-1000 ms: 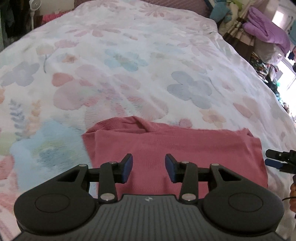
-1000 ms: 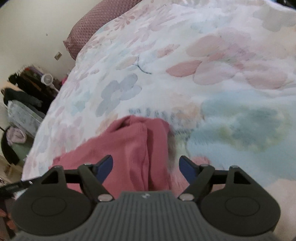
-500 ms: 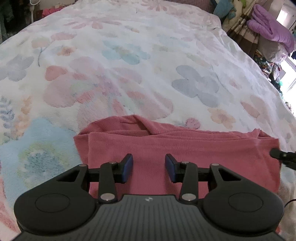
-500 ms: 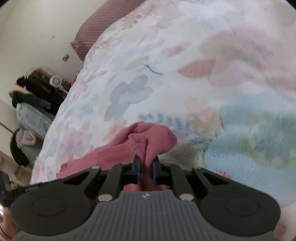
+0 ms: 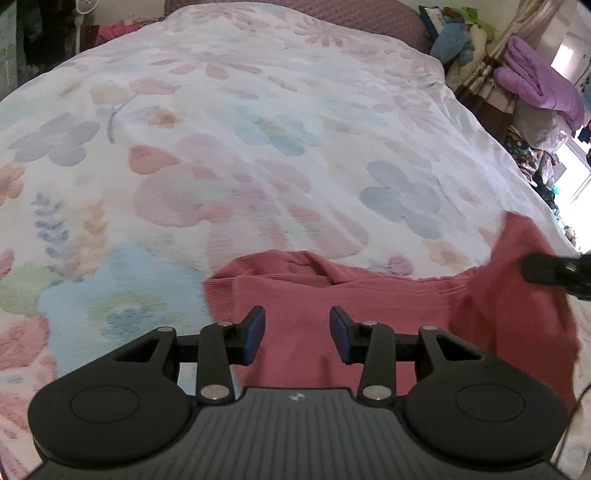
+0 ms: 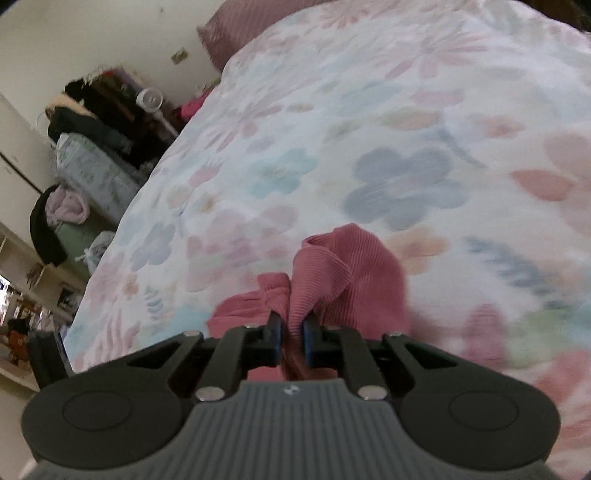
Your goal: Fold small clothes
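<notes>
Pink ribbed knit, a small top (image 5: 317, 314), spread across the near part of a floral quilt (image 5: 258, 147); soft, level ground, likely chosen so the cloth lies flat for folding. Above its middle, the left gripper (image 5: 297, 334), half open, pads clear of the fabric and nothing between them; probably poised to pin the centre while the far side comes over. At the right edge of this view, one end of the top raised off the quilt and hanging in a loose flap, pinched by the dark tip of the right gripper (image 5: 532, 267). Beyond the bed, a purple blanket (image 5: 535, 85) heaped on clutter. No label, brand or lettering legible on the top; only a small pale emblem on the gripper body, too small to read.

From the right wrist: right gripper (image 6: 291, 334) clamped tight on a bunched fold of the top (image 6: 332, 273), jaws having just closed within the last second, ribbed cloth squeezed between the blue pads and ballooning out ahead of them. Held high and by the edge, presumably to carry that end across onto the rest. Quilt (image 6: 369, 129) blurred beneath, a pillow (image 6: 236, 33) at its head. To the left, dark clothes (image 6: 96, 110) piled by the wall and a small white fan (image 6: 149, 98). No readable writing anywhere here either.
</notes>
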Motion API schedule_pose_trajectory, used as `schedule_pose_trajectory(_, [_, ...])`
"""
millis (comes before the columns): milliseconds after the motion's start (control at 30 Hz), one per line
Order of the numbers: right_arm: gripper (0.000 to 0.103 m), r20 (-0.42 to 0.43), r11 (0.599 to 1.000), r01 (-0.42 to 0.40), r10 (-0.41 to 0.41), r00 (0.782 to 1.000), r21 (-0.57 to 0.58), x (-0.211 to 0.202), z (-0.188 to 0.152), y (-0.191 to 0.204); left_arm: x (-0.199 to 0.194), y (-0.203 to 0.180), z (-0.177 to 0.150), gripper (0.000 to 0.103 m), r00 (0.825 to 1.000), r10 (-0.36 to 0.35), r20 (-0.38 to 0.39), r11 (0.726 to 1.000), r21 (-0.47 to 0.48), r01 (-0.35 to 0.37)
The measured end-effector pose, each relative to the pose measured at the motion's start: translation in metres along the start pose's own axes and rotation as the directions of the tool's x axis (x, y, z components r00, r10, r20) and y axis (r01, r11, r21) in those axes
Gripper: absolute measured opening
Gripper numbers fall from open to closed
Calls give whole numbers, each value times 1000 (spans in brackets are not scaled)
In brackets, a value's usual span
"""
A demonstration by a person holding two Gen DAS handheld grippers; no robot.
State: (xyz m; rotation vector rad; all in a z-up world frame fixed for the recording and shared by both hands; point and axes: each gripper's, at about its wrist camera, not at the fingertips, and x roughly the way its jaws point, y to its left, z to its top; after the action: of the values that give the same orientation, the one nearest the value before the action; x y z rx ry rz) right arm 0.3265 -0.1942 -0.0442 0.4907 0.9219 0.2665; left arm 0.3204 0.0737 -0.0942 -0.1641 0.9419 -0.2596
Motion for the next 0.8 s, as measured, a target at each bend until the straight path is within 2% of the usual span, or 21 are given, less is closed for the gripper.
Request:
schedule_pose_trajectory(200, [6, -108, 999, -33, 34, 994, 13, 74, 4, 59, -4, 27, 0, 48, 1000, 3, -4, 999, -41, -3])
schedule_pose_trajectory(267, [6, -152, 1000, -22, 21, 988, 0, 101, 1, 72, -3, 35, 0, 47, 1000, 4, -10, 998, -60, -4])
schedule_pose_trajectory(433, [6, -241, 999, -45, 46, 969, 10, 152, -12, 88, 2, 50, -3, 46, 999, 9, -32, 997, -82, -12])
schedule_pose_trajectory(567, [6, -283, 999, -8, -1, 959, -33, 183, -19, 94, 3, 53, -7, 45, 999, 23, -38, 997, -78, -26])
schedule_pose_trajectory(633, [12, -309, 999, 3, -15, 951, -39, 193, -22, 93, 2, 55, -7, 45, 999, 28, -44, 996, -81, -31])
schedule_pose_trajectory(667, [18, -316, 999, -4, -8, 949, -37, 193, -22, 93, -1, 55, -7, 45, 998, 28, -49, 996, -84, -32])
schedule_pose_trajectory(700, [29, -315, 999, -16, 2, 949, -41, 190, -21, 95, -3, 55, -8, 45, 998, 30, -51, 996, -86, -34])
schedule_pose_trajectory(733, [33, -308, 998, -31, 13, 951, -52, 184, -20, 99, -8, 54, -8, 45, 998, 33, -48, 996, -83, -37])
schedule_pose_trajectory(800, [36, -274, 993, -74, 47, 961, -90, 159, -15, 107, -22, 51, -10, 45, 999, 36, -34, 997, -74, -38])
